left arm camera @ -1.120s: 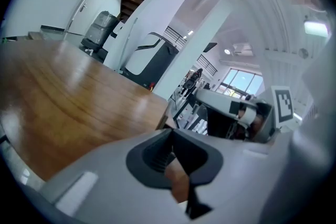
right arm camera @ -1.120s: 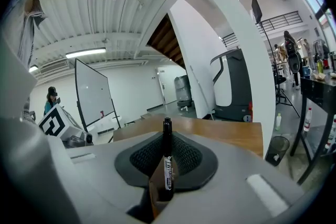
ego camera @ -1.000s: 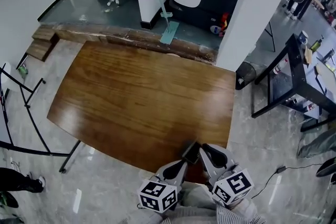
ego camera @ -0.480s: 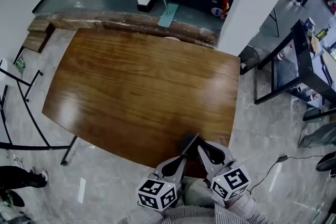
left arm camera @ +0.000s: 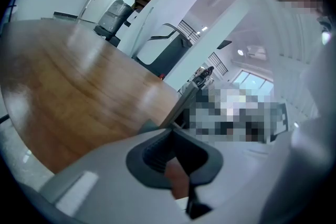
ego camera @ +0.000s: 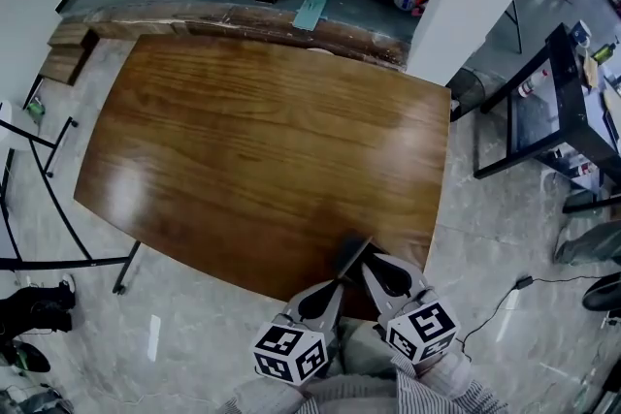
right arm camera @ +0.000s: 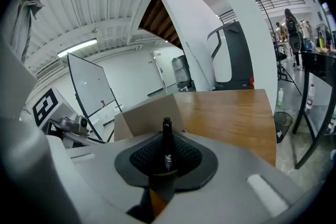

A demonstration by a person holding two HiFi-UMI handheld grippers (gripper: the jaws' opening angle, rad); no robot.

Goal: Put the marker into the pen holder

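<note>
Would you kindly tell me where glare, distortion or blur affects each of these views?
Head view: pale glare patches on the wooden table, edges bowed by the wide lens. Left gripper view: strong fisheye, dark corners, the near left gripper body soft, the pen holder edge blurred. Right gripper view: fisheye too, but the marker is fairly sharp.

I'm seeing the pen holder (ego camera: 351, 254) sitting at the table's (ego camera: 243, 141) near edge, left gripper (ego camera: 335, 289) at its left, right gripper (ego camera: 375, 272) and marker (right arm camera: 167, 147) at its right.
</note>
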